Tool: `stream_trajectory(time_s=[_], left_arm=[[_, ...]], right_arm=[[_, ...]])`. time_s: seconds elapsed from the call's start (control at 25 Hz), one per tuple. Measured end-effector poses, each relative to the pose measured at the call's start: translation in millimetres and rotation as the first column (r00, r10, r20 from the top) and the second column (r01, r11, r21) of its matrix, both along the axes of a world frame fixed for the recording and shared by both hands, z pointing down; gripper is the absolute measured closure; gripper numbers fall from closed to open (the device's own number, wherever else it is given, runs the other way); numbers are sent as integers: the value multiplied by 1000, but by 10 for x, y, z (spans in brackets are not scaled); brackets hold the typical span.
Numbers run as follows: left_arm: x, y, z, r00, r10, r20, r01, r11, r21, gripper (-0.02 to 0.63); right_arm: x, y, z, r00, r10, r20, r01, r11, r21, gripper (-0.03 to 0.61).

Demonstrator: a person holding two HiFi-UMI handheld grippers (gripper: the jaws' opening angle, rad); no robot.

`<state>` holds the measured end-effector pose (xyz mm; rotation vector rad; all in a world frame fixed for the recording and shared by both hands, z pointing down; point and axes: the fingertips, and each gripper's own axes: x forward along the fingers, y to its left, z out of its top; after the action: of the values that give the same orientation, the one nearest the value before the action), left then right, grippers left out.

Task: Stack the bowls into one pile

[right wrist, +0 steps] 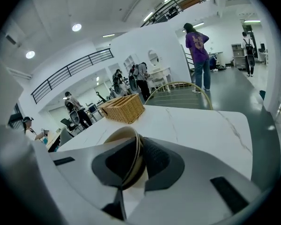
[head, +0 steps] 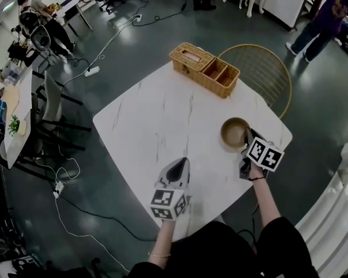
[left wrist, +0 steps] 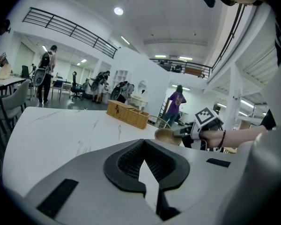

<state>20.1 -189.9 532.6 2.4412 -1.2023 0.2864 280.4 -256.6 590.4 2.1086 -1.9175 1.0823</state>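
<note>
The right hand-held gripper (head: 247, 137) is pinching the bowl (head: 233, 132) by its near rim at the surface's (head: 151, 114) right edge, while the left hand-held gripper (head: 178, 167) is hanging closed and empty, farther away.

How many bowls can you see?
1. The bowl is over the table's right side, its rim pinched in the right claw. More could be nested inside it; I can't tell.

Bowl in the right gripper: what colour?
The round wooden-looking bowl is tan-brown, with a lighter rim; clearest in the head view.
</note>
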Motion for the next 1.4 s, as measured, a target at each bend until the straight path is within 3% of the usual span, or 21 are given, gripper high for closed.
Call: stream_trajectory(time_s=[0.44, 0.64, 0.88, 1.0, 1.2, 1.4], left_arm=[[-20, 36, -15, 1000, 10, -6, -10, 1000, 2, 600], [-33, 86, -57, 1000, 13, -10, -13, 1000, 14, 600], [-105, 142, -177, 1000, 2, -23, -1, 999, 38, 600], [-189, 180, -253, 999, -13, -37, 15, 999, 48, 600], [-327, 254, -391, 998, -37, -52, 41, 997, 73, 600], [-438, 333, -552, 997, -53, -60, 60, 992, 112, 600]], right_arm=[[-67, 12, 41, 994, -66, -86, 64, 998, -20, 542], [-62, 24, -12, 988, -64, -137, 67, 998, 11, 460], [-70, 131, -140, 996, -35, -84, 39, 998, 44, 449], [-195, 189, -261, 991, -90, -95, 98, 992, 85, 451], [-446, 358, -410, 976, -180, -123, 194, 974, 115, 529], [-769, 518, -675, 951, -296, -91, 309, 929, 205, 549]])
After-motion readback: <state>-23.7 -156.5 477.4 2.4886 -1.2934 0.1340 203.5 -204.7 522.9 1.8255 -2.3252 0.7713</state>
